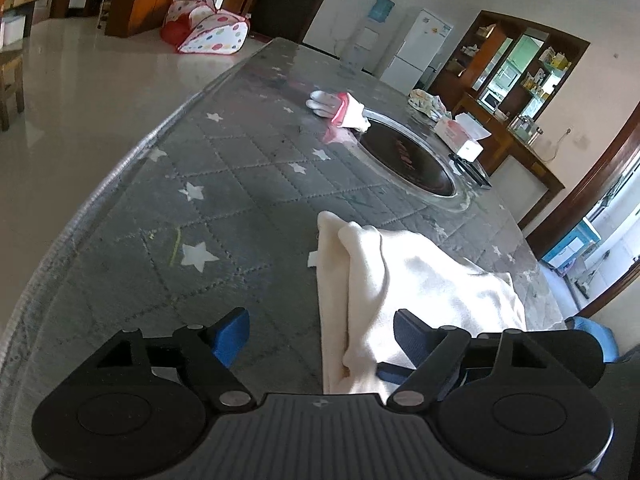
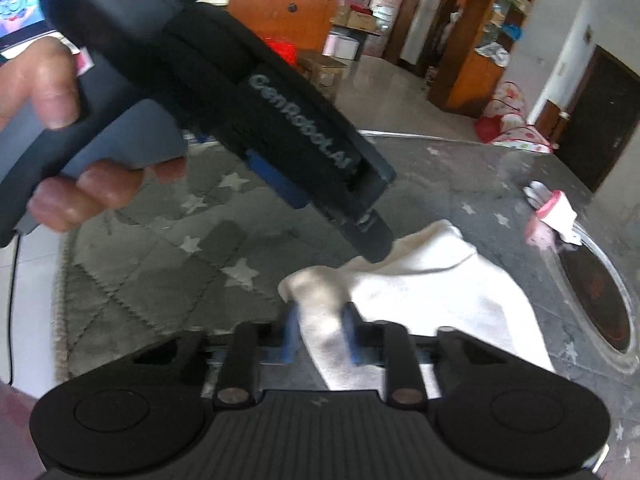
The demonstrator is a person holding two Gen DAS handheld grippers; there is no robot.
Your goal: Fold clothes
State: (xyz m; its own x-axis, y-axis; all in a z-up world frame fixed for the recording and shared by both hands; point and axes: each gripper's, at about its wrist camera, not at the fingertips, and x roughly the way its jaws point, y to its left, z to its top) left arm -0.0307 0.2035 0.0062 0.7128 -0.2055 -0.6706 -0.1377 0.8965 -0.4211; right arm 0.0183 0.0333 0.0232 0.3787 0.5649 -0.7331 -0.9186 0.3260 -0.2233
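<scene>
daylight, bright overall, entered from a doorway (image 1: 612,240) at the right edge of the left wrist view and washed out the cream garment (image 1: 432,280) and glossy floor (image 1: 100,92), with pale glare on the table cover (image 1: 240,184). the right wrist view was softer, motion-blurred across the hand (image 2: 60,140) and the other gripper's body; a grey shadow lay on the cloth between the blue pads (image 2: 352,336). fisheye bending curved both views' edges, corners vignetted black.
</scene>
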